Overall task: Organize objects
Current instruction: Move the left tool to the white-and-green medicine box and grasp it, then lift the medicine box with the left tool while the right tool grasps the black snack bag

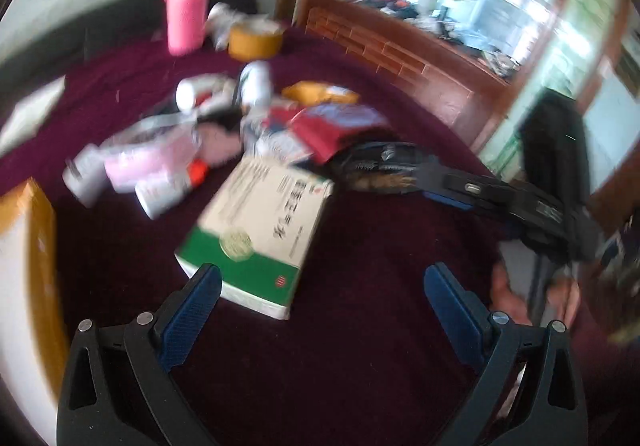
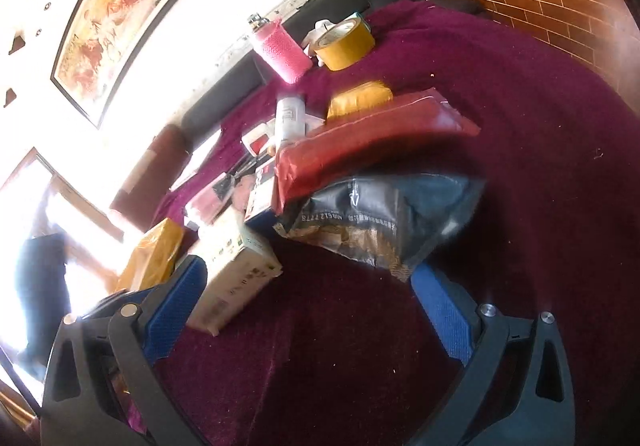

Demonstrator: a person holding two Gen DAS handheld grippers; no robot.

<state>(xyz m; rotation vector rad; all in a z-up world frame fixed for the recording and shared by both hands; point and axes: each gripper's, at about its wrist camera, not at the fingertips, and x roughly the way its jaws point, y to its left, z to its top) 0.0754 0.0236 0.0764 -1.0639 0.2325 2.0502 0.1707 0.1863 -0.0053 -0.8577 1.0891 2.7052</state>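
On the left edge of the left wrist view an orange and white box [image 1: 32,266] stands apart from the rest, maybe because it serves as the place for sorted things, but I cannot be sure. Next to the right is a loose pile on the purple cloth [image 1: 360,346]: white bottles [image 1: 160,189] on their sides, a pink wrapped pack [image 1: 136,165], and the green and white medicine box [image 1: 260,230] lying flat and turned at an angle, which looks like things dropped there, not arranged. The left gripper [image 1: 322,286] has its fingers wide apart and holds nothing; its left finger is just in front of the box corner, so I judge this box is what it goes for. Further right, the right gripper [image 1: 460,185] reaches toward the dark snack bag [image 1: 380,165]. The right wrist view shows what the blurred left view does not: the snack bag [image 2: 380,230] lies under a red pouch [image 2: 372,141], and its corner is just beside the right finger. The right gripper [image 2: 308,282] is also spread open and empty. Far behind, the pink bottle [image 2: 282,49] and the tape roll [image 2: 346,41] stand near each other.
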